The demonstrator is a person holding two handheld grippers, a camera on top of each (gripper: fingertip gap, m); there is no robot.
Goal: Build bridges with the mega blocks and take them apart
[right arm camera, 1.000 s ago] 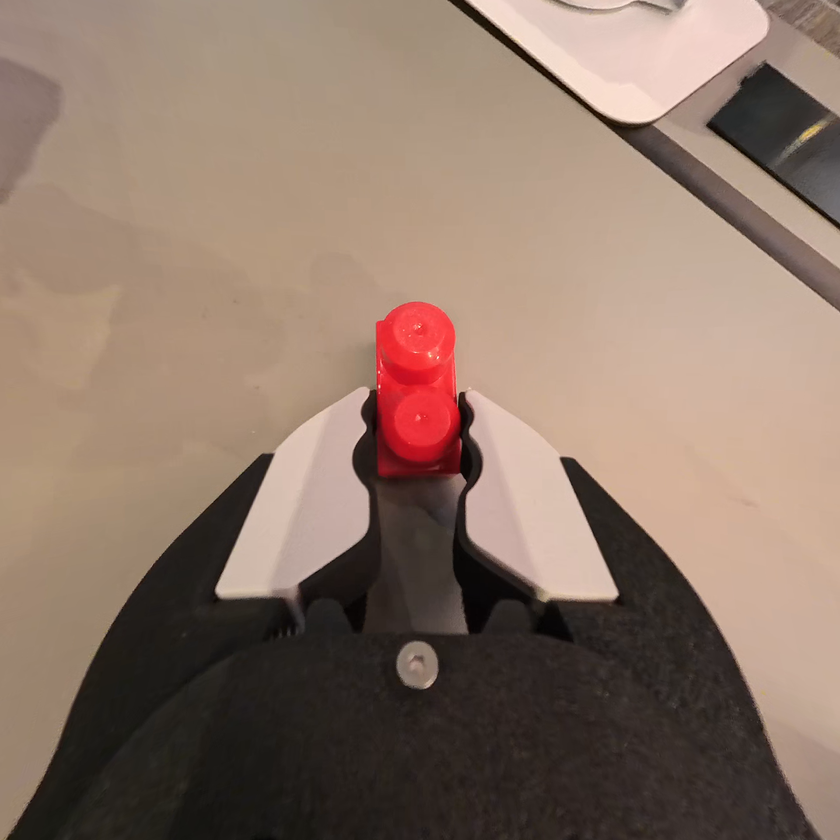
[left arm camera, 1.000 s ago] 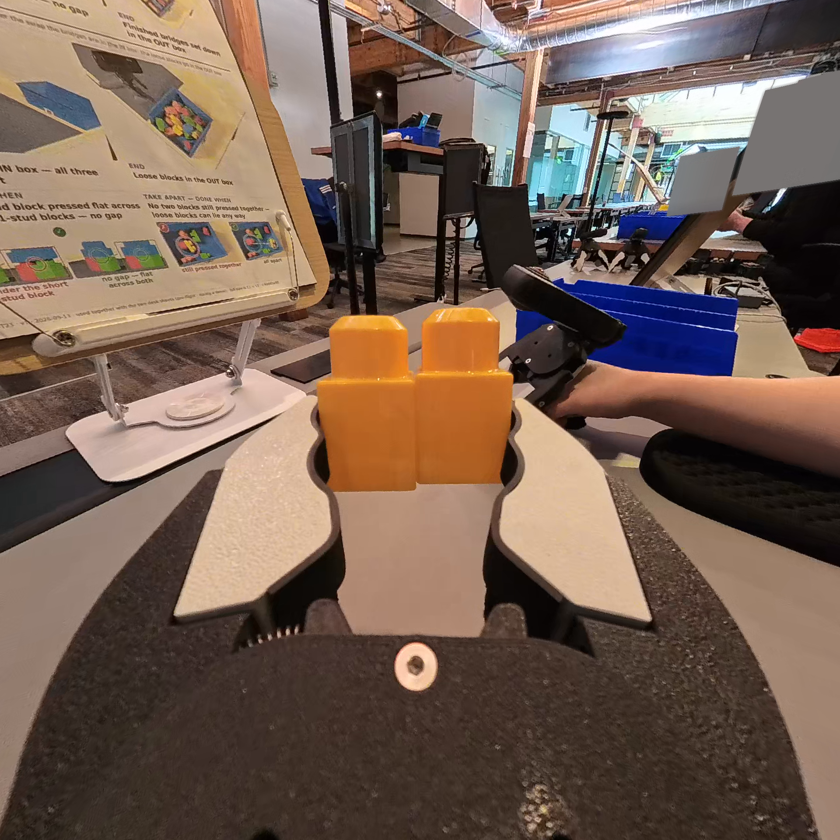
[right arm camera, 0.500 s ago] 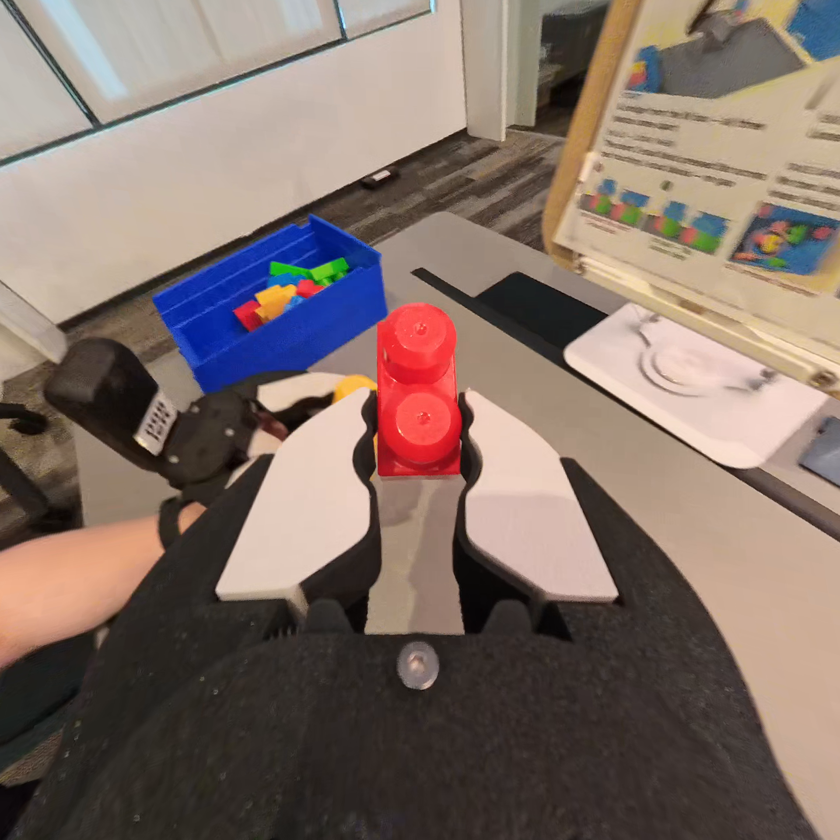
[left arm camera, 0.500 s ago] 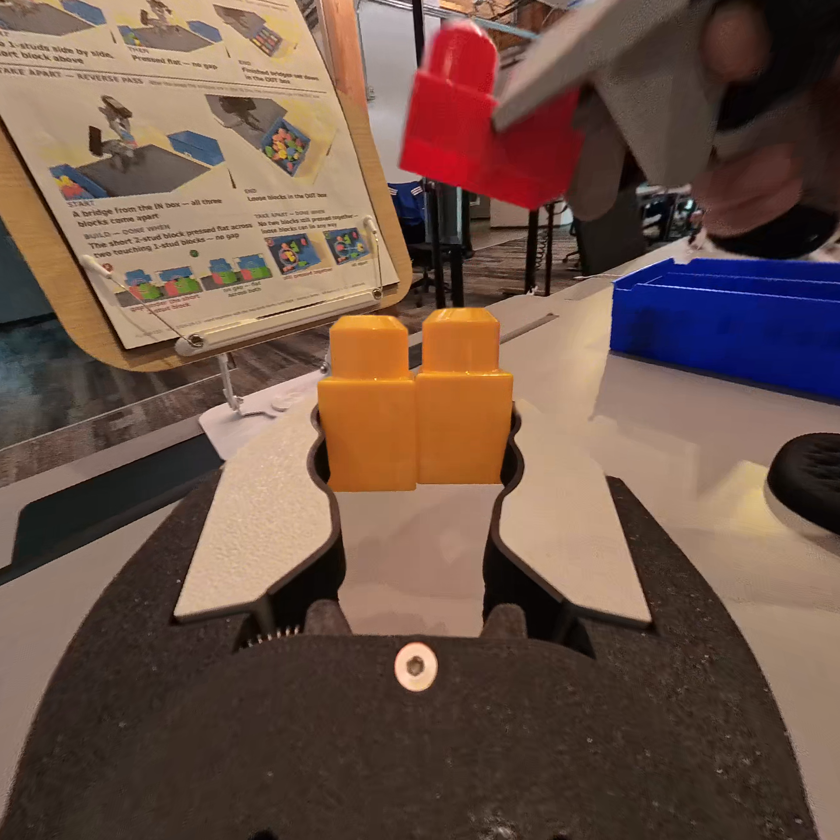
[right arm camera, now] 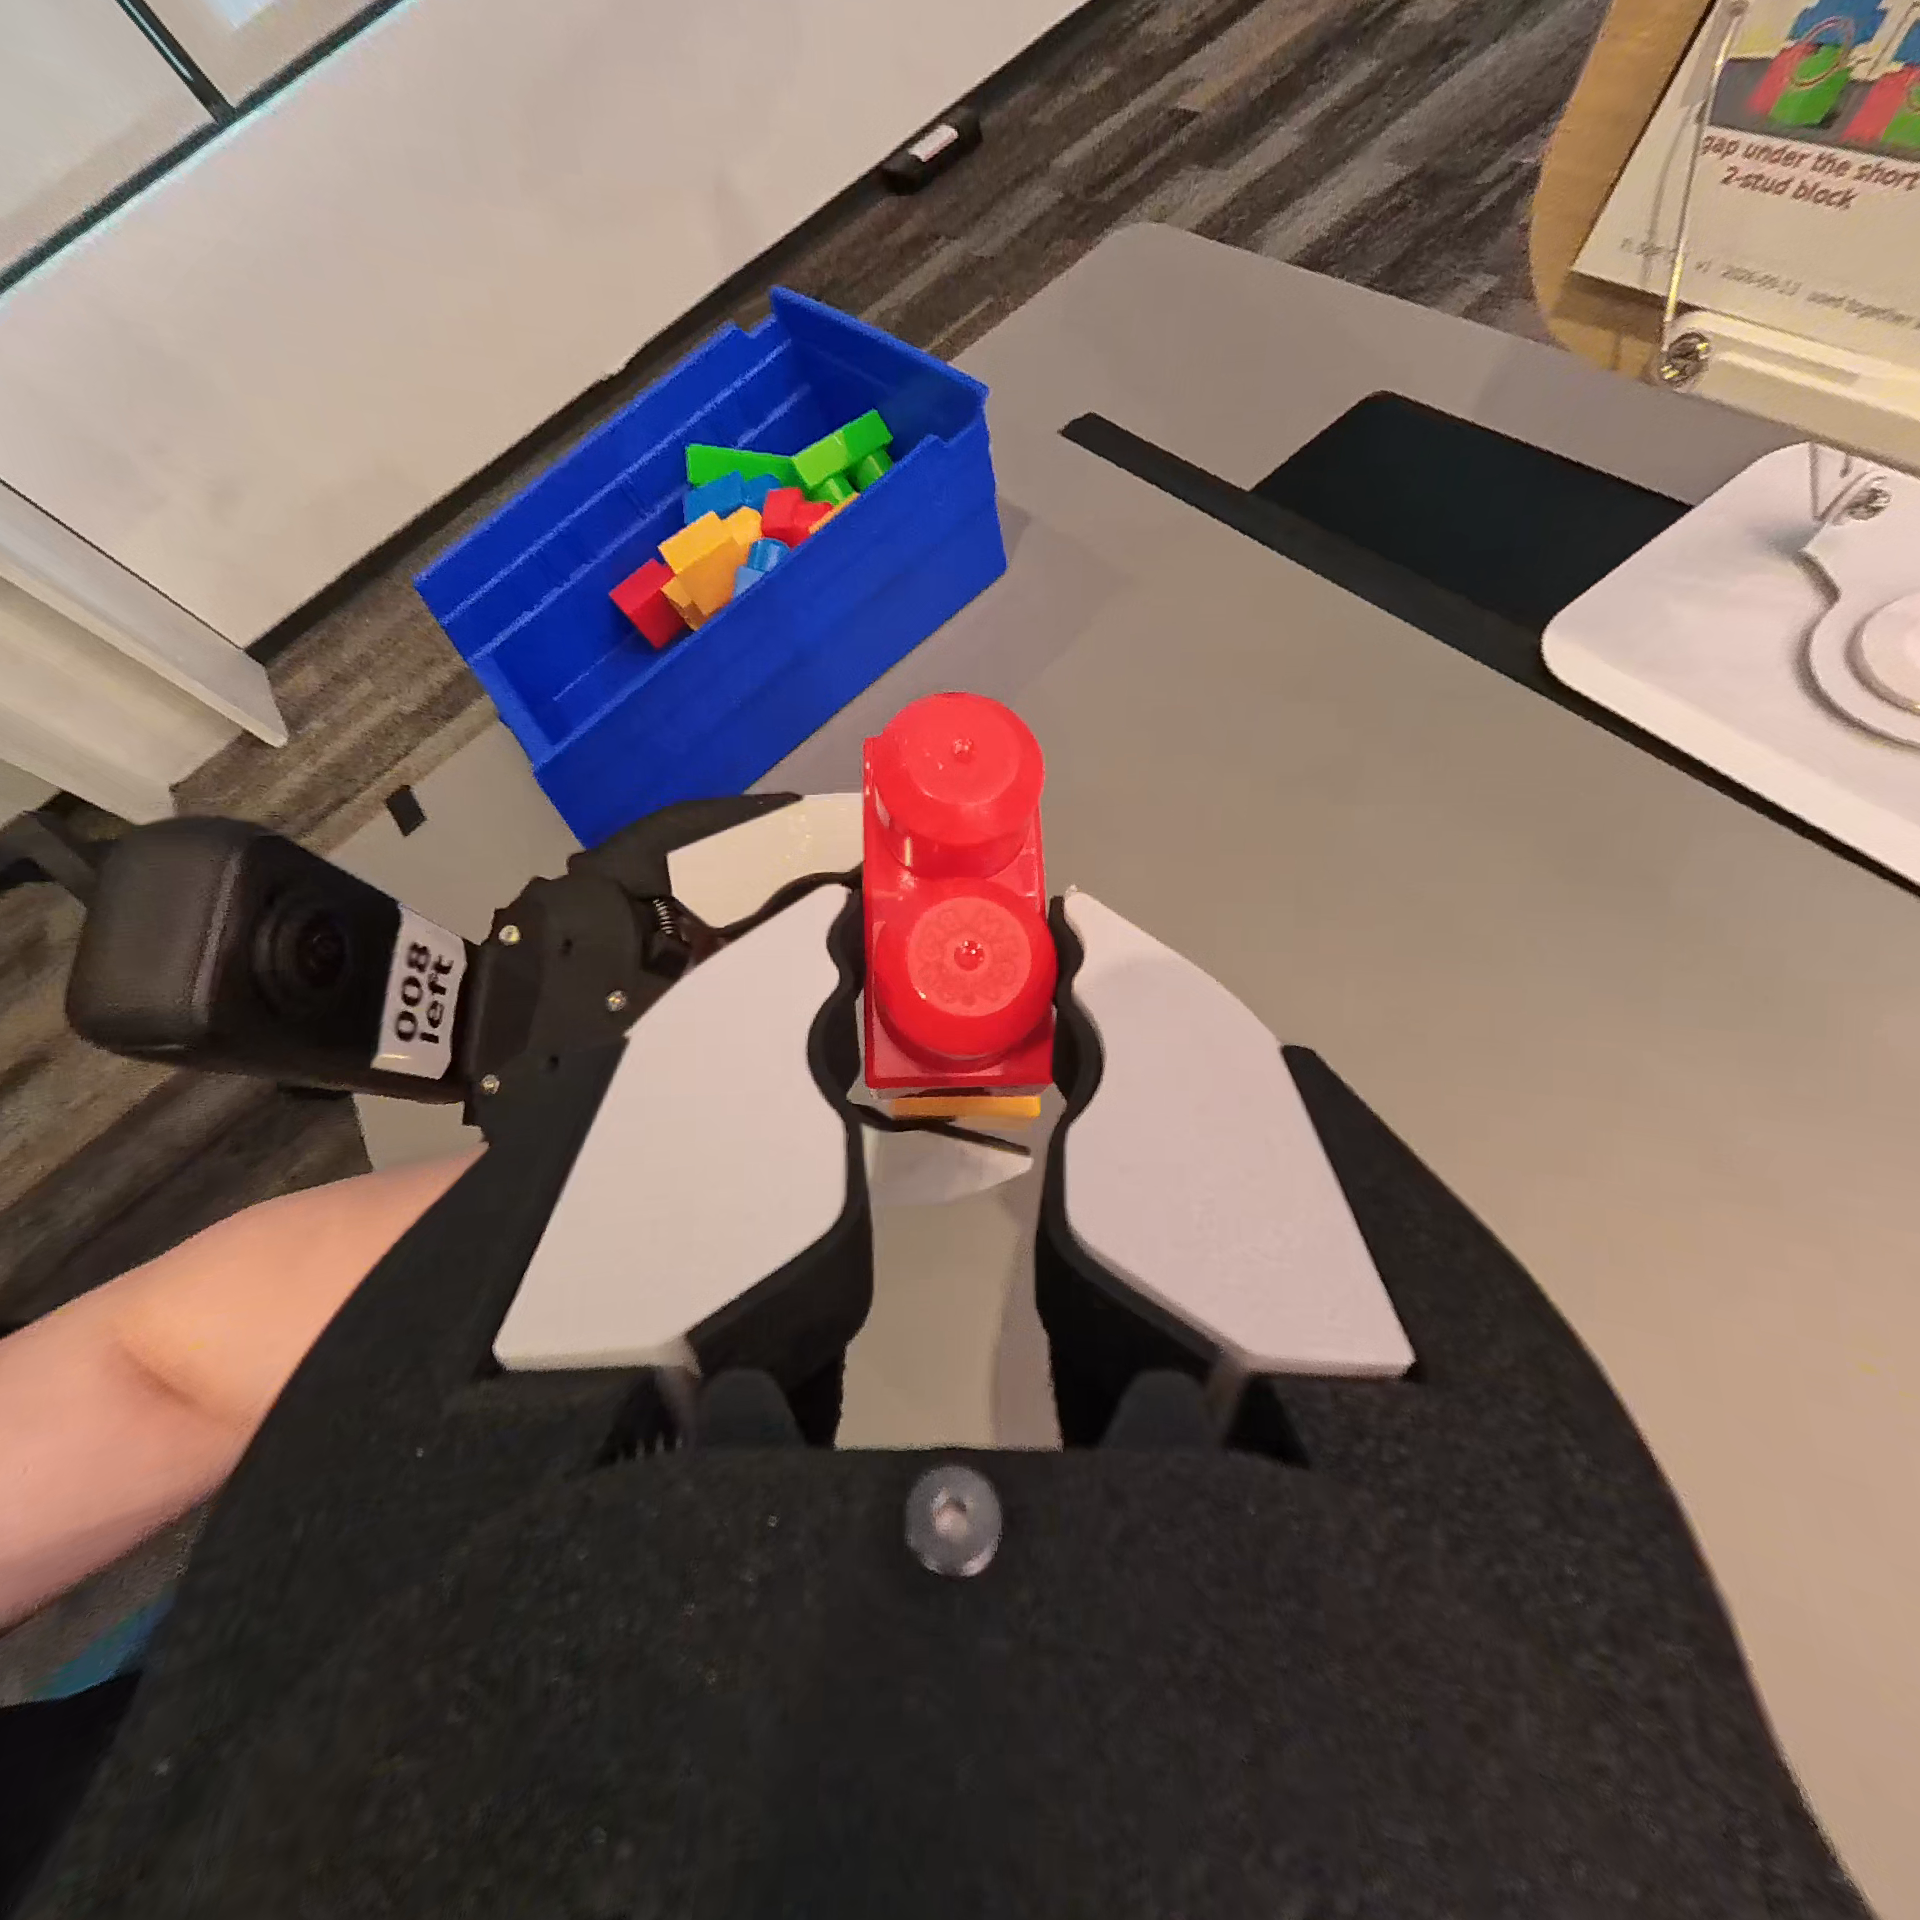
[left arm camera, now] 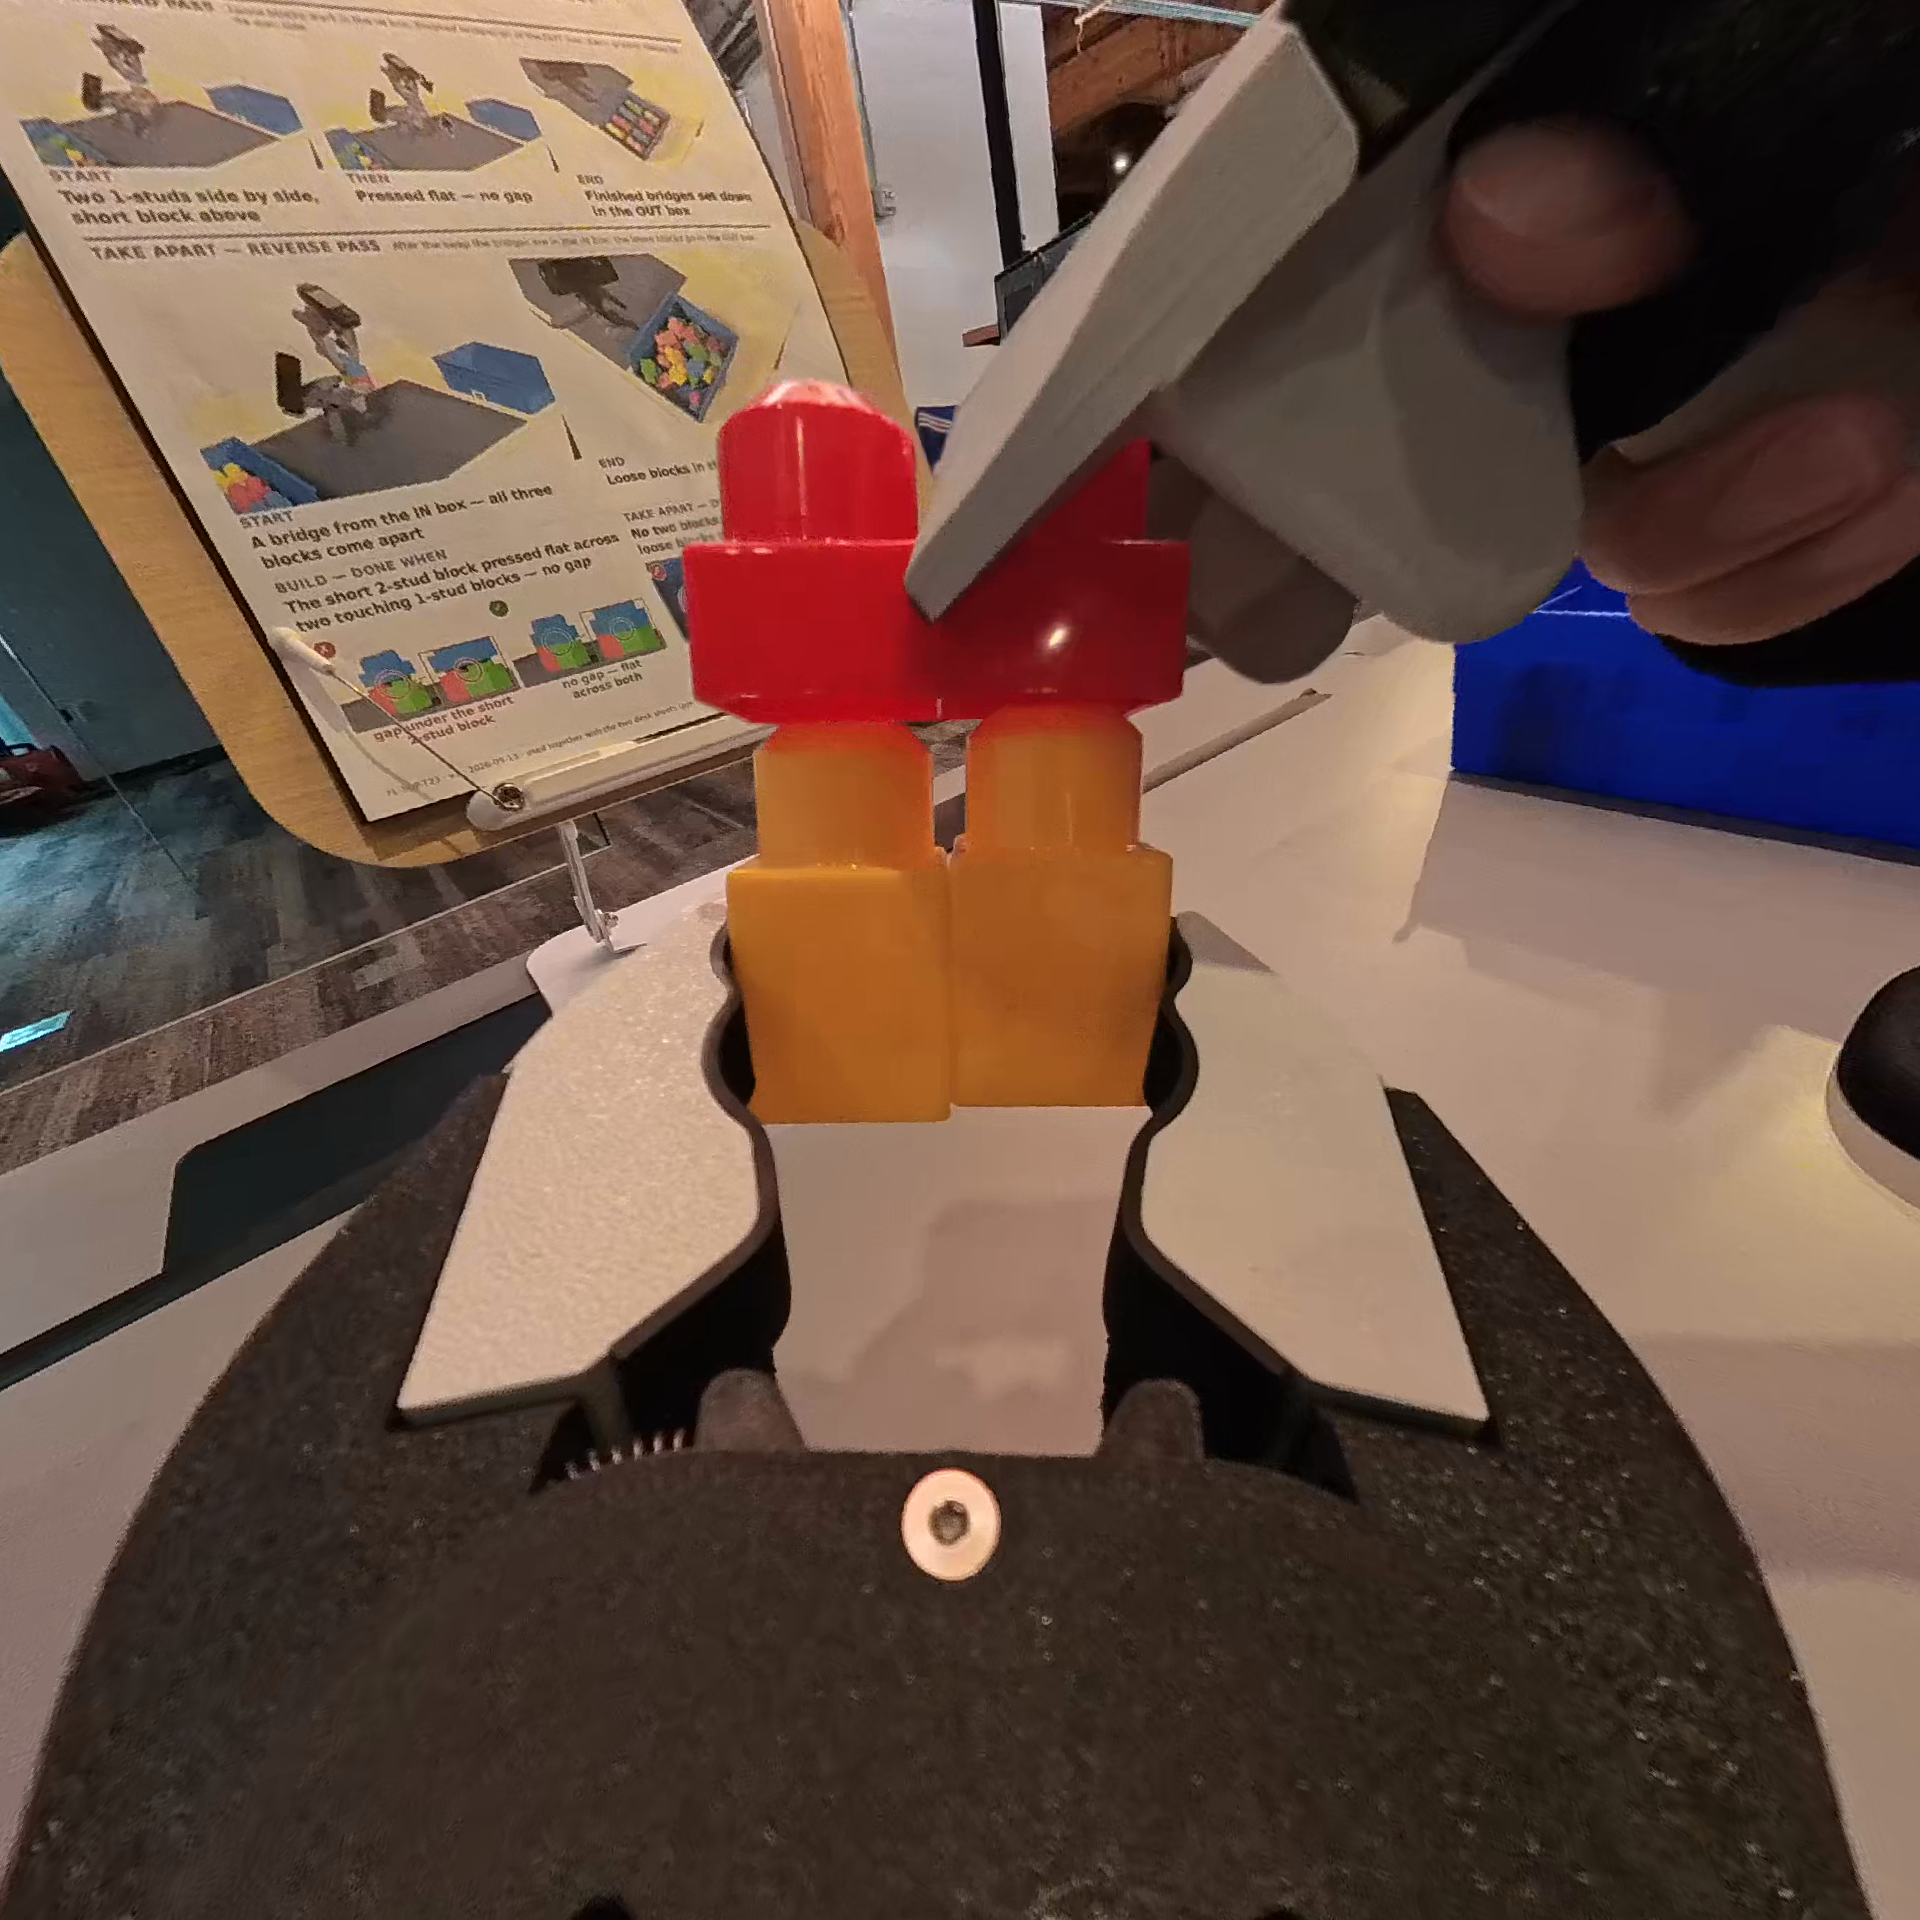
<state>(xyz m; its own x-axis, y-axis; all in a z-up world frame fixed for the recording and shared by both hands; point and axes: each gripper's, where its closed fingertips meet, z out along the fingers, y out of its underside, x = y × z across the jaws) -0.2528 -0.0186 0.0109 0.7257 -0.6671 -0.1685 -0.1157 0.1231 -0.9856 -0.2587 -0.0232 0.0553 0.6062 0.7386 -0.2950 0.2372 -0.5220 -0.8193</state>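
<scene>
My left gripper (left arm camera: 948,1023) is shut on two orange one-stud blocks (left arm camera: 948,966) held side by side, studs up. My right gripper (right arm camera: 951,982) is shut on a red two-stud block (right arm camera: 954,914). In the left wrist view the red block (left arm camera: 810,623) sits on top of both orange studs, with the studs still showing below it. The right gripper comes in from the upper right there, one of its fingers (left arm camera: 1132,312) over the red block. In the right wrist view a sliver of orange block (right arm camera: 966,1108) shows under the red one, and the left gripper (right arm camera: 727,862) lies below.
A blue bin (right arm camera: 727,561) with several loose coloured blocks stands at the table's far left edge. Another blue bin (left arm camera: 1683,727) is at the right. An instruction board (left arm camera: 395,395) on a white stand (right arm camera: 1745,665) stands at the back. A grey table (right arm camera: 1403,831) lies beneath. Tip to tip, the grippers are about 5 cm apart.
The right gripper has swung over from the table and brought the red block down onto the two orange blocks. The left gripper has kept its hold on them.
</scene>
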